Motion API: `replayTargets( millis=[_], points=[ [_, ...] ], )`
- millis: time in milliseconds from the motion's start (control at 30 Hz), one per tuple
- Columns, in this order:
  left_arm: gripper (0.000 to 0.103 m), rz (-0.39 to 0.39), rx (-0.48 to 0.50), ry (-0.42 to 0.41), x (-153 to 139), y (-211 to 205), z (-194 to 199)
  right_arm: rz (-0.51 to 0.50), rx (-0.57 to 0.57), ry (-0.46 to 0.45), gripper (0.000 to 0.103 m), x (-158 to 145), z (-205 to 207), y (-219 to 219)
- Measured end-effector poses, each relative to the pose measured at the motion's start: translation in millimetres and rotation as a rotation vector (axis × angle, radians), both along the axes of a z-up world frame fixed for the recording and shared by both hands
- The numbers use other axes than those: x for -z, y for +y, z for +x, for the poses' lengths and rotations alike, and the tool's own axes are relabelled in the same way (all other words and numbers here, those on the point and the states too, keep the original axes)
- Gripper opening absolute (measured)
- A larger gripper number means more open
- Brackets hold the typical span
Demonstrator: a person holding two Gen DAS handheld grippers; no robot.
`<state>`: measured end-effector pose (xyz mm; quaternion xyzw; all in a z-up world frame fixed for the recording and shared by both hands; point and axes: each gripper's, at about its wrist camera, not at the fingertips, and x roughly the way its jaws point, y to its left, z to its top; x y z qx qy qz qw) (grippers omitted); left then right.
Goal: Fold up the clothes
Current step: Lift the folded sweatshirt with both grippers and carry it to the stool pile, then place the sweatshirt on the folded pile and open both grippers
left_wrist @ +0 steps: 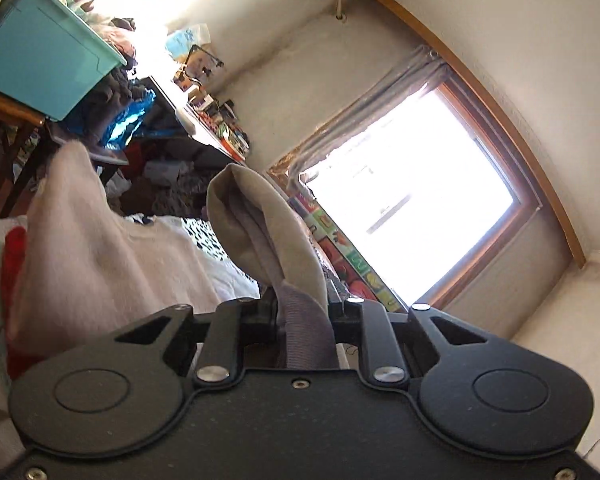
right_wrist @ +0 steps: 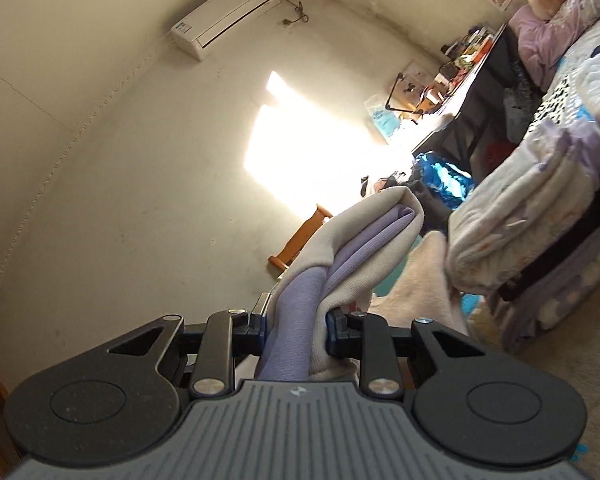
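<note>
Left tool: jaws are closed on a bunched fold of the garment — beige outer layer, lilac-grey ribbed layer inside. The cloth is seen rising from between the fingers and ending in a rounded lobe in front of the camera. The garment is held up off any surface in this view.

Right tool: jaws are likewise clamped on the same kind of cloth, garment, with beige fabric wrapped round a lilac ribbed fold. The fold is pinched at the fingertips and extends forward and up to the right.

Surroundings, left wrist view: a fuzzy cream blanket is seen to the left of the held cloth, with a white quilted bed cover beyond it. A turquoise storage box sits at upper left on a wooden frame. A bright window with a grey curtain is at right. A cluttered bench stands along the far wall.

Surroundings, right wrist view: an air-conditioning unit is mounted high on the wall; a patch of sunlight falls on the wall below it. A stack of folded bedding lies at right, just beside the held garment in the frame — whether they touch cannot be told.
</note>
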<state>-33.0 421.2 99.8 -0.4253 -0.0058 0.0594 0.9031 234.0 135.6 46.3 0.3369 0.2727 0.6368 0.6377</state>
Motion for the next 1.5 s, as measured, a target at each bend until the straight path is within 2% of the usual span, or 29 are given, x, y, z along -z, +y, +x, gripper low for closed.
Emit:
replayTargets(
  millis=[133, 233, 267, 300, 333, 400, 433, 467, 533, 600, 667, 733, 833, 1000, 1067, 1133, 1167, 1333, 1433, 1500],
  points=[
    [0.017, -0.016, -0.053, -0.029, -18, 43, 7, 0.041, -0.061, 0.017, 0.028, -26, 18, 55],
    [0.017, -0.055, -0.079, -0.023, -12, 71, 21, 0.067, -0.089, 0.035, 0.028, -40, 33, 89],
    [0.018, -0.061, -0.096, 0.002, -4, 78, 26, 0.067, -0.090, 0.035, 0.028, -40, 38, 97],
    [0.026, -0.064, -0.111, 0.030, 6, 83, 31, 0.059, -0.085, 0.037, 0.028, -39, 43, 105],
    [0.032, -0.057, -0.120, 0.067, 17, 85, 34, 0.001, -0.044, 0.041, 0.028, -25, 48, 113],
    [0.032, -0.044, -0.139, 0.139, 40, 87, 40, -0.124, 0.034, 0.049, 0.048, 5, 59, 129],
    [0.034, -0.037, -0.148, 0.175, 51, 89, 43, -0.265, 0.039, 0.047, 0.056, 29, 61, 142],
    [0.035, -0.030, -0.158, 0.212, 63, 90, 46, -0.414, 0.055, 0.008, 0.049, 50, 60, 153],
    [0.047, -0.016, -0.170, 0.275, 82, 92, 52, -0.412, 0.082, -0.034, 0.050, 68, 52, 149],
    [0.054, 0.000, -0.144, 0.279, 76, 89, 53, -0.334, 0.086, 0.019, 0.050, 70, 50, 136],
    [0.056, 0.031, -0.162, 0.296, 70, 84, 52, -0.352, 0.106, -0.028, 0.051, 64, 42, 132],
    [0.063, 0.066, -0.169, 0.312, 66, 78, 48, -0.365, 0.119, -0.076, 0.053, 56, 33, 128],
    [0.065, 0.088, -0.168, 0.321, 64, 66, 37, -0.383, 0.133, -0.093, 0.056, 47, 27, 120],
    [0.068, 0.121, -0.180, 0.329, 63, 43, 13, -0.419, 0.143, -0.132, 0.071, 38, 17, 107],
    [0.073, 0.138, -0.182, 0.341, 60, 30, 6, -0.433, 0.146, -0.148, 0.076, 34, 12, 101],
    [0.085, 0.155, -0.182, 0.357, 59, 17, 2, -0.446, 0.151, -0.154, 0.088, 30, 6, 90],
    [0.086, 0.164, -0.182, 0.365, 58, 11, -1, -0.447, 0.155, -0.153, 0.094, 28, 1, 81],
    [0.093, 0.207, -0.183, 0.405, 54, -21, -13, -0.443, 0.164, -0.130, 0.102, 17, -23, 41],
    [0.103, 0.234, -0.183, 0.429, 51, -40, -20, -0.470, 0.181, -0.124, 0.103, 10, -38, 21],
    [0.103, 0.254, -0.191, 0.468, 47, -53, -22, -0.502, 0.197, -0.131, 0.103, 4, -49, 9]
  ],
)
